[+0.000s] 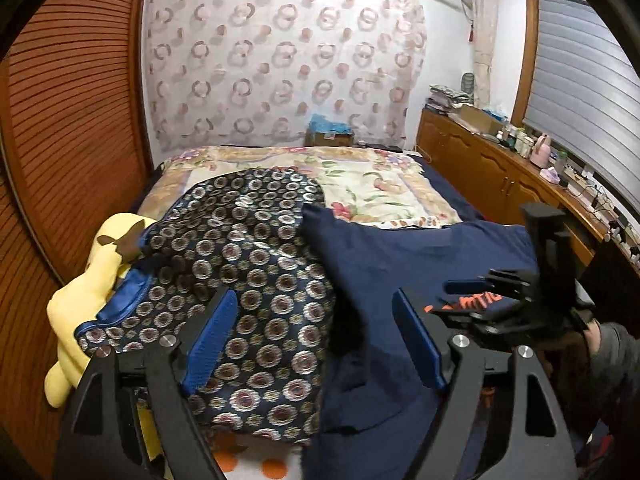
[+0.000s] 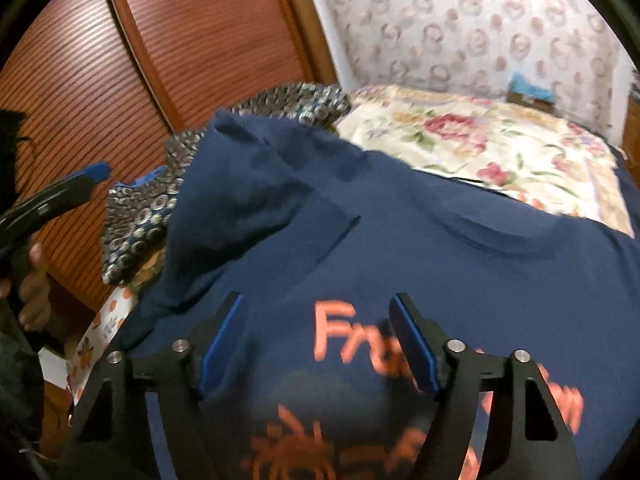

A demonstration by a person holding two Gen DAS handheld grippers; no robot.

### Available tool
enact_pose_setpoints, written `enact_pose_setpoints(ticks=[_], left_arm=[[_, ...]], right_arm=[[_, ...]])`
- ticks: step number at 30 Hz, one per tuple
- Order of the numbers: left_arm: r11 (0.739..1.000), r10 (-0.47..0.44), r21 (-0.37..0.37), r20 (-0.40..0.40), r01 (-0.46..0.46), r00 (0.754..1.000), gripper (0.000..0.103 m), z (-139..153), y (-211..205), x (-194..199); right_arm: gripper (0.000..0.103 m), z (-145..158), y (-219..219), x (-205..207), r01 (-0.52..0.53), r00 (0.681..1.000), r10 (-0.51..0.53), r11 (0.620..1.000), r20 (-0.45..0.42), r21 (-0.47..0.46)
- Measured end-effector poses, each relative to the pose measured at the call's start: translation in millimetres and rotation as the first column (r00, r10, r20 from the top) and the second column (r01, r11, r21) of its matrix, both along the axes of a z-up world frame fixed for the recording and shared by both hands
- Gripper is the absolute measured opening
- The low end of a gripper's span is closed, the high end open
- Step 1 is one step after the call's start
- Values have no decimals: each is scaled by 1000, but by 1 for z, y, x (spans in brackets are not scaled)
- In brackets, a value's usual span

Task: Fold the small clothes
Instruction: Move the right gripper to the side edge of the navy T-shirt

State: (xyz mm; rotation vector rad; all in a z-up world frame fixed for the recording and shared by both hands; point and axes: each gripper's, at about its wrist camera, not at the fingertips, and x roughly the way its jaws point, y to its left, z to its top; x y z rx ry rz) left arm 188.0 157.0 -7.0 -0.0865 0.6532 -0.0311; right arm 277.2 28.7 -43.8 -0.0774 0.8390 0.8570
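A navy T-shirt [image 2: 440,248] with orange lettering lies spread on the bed; it also shows in the left wrist view [image 1: 400,264]. Its left sleeve part is bunched and raised. My right gripper [image 2: 318,320] is open and empty, just above the shirt's orange print. My left gripper [image 1: 314,316] is open and empty, above the shirt's left edge, where it meets a dark patterned cloth [image 1: 248,264]. The right gripper [image 1: 516,292] shows in the left wrist view at the right. The left gripper [image 2: 60,196] shows in the right wrist view at the far left.
A yellow plush toy [image 1: 80,304] lies at the bed's left edge. A floral quilt [image 1: 360,184] covers the far bed. A slatted wooden wardrobe [image 1: 72,120] stands at the left. A wooden cabinet [image 1: 500,168] with clutter runs along the right wall.
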Motion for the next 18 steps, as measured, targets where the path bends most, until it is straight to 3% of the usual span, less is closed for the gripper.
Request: enact_pose_setpoints(ticks=[7, 10, 14, 18], left_arm=[[999, 43, 16, 35, -44, 998, 81, -2, 17, -7], [998, 51, 19, 40, -52, 998, 81, -5, 21, -10], [998, 51, 17, 34, -52, 998, 81, -8, 20, -12], [999, 50, 20, 31, -50, 998, 81, -10, 16, -10]], right_arm=[[58, -9, 63, 49, -16, 1000, 17, 998, 4, -65], [45, -10, 71, 64, -23, 999, 25, 996, 20, -84], [7, -14, 80, 63, -42, 996, 53, 990, 76, -136], [6, -10, 68, 55, -67, 994, 73, 994, 80, -83]])
